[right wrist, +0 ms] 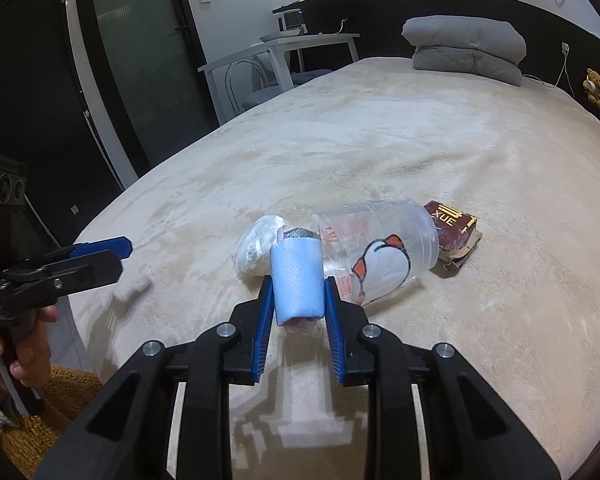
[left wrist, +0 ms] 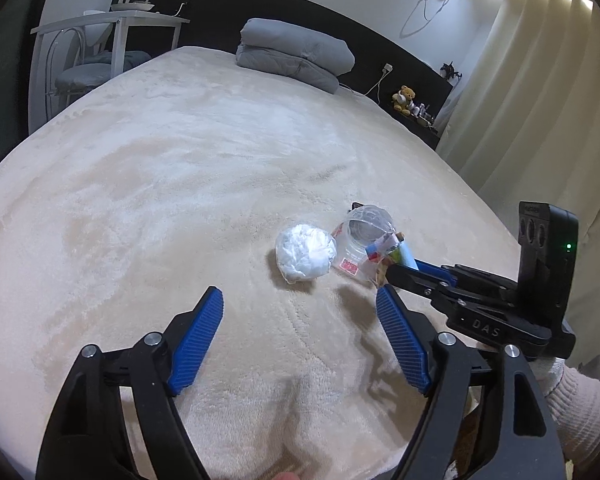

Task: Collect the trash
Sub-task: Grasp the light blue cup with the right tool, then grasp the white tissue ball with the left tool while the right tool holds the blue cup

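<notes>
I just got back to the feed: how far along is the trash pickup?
Nothing looks binned yet. In hand: the right gripper is shut on a blue wrapper. Left: white wad, clear cup and brown packet on the bed; left gripper open, empty.

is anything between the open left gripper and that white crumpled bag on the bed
Nothing visible. The left gripper is open and empty, and only bare blanket lies between it and the white bag. The plastic cup lies against the bag's far right side, where the right gripper holds a blue packet.
</notes>
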### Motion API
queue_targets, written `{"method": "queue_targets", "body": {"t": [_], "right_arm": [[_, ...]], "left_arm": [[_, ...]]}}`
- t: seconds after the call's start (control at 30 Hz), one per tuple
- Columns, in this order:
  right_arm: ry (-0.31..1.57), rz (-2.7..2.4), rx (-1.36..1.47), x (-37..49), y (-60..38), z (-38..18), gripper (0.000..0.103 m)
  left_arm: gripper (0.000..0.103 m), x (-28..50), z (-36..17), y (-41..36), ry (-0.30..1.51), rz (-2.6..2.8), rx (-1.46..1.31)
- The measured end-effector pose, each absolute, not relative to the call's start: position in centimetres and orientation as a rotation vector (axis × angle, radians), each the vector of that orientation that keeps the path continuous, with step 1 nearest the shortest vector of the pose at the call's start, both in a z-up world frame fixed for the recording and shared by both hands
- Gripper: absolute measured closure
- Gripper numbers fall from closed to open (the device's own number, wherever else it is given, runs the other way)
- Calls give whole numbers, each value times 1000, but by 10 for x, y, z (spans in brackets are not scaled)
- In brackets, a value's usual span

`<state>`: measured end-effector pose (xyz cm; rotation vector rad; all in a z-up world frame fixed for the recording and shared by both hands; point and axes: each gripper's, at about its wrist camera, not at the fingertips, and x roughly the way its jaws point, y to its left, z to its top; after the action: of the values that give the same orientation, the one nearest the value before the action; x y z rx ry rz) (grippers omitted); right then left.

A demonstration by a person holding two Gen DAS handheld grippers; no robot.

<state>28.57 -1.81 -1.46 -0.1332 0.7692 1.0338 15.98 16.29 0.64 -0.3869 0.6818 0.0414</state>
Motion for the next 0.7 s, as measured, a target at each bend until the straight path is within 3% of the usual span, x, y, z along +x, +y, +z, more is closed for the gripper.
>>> {"method": "queue_targets", "body": {"t": [0.7], "right_arm": [[738, 1036, -90, 266, -99, 15, 77]], "left_arm": [[22, 251, -27, 140, 783, 4, -210]]}}
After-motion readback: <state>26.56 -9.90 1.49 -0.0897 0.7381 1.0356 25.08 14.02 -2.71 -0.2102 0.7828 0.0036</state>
